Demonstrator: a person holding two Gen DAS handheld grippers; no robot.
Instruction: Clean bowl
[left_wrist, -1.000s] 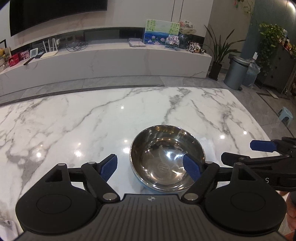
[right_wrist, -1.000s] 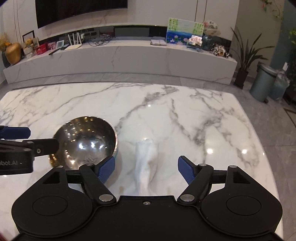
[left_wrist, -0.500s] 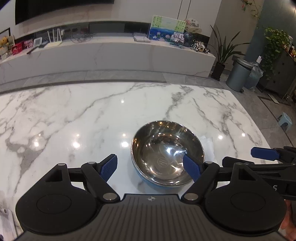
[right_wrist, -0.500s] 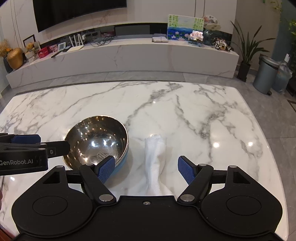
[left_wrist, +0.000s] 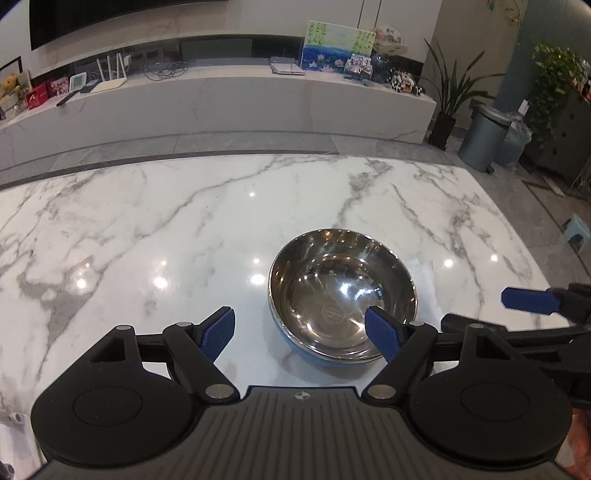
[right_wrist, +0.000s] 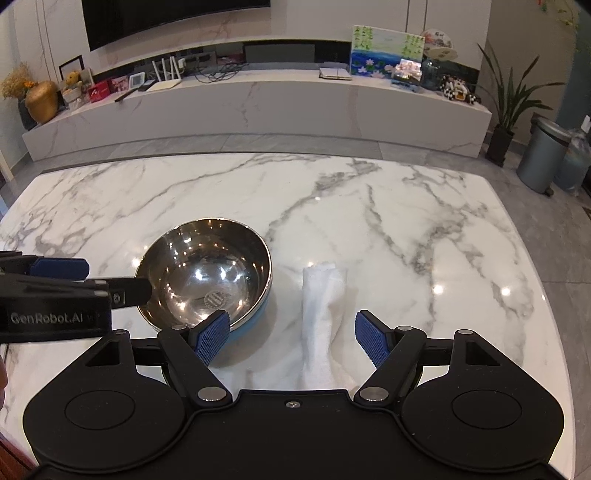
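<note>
I have both grippers hanging over the table with nothing in them. The left gripper has its jaws wide apart, and its right pad sits over the near rim of the bowl, which stands upright on the table. The right gripper is also spread wide, straddling the cloth, a crumpled white strip lying just right of the bowl.

As I read it, the step in hand is picking up the cloth while steadying the bowl. I would lower the right gripper straight down so both pads bracket the raised fold, then close firmly enough to bunch the fabric. The left one should straddle the near rim, one pad inside and one outside; polished steel looks slippery, so a shallow bite could skid the bowl away.
</note>
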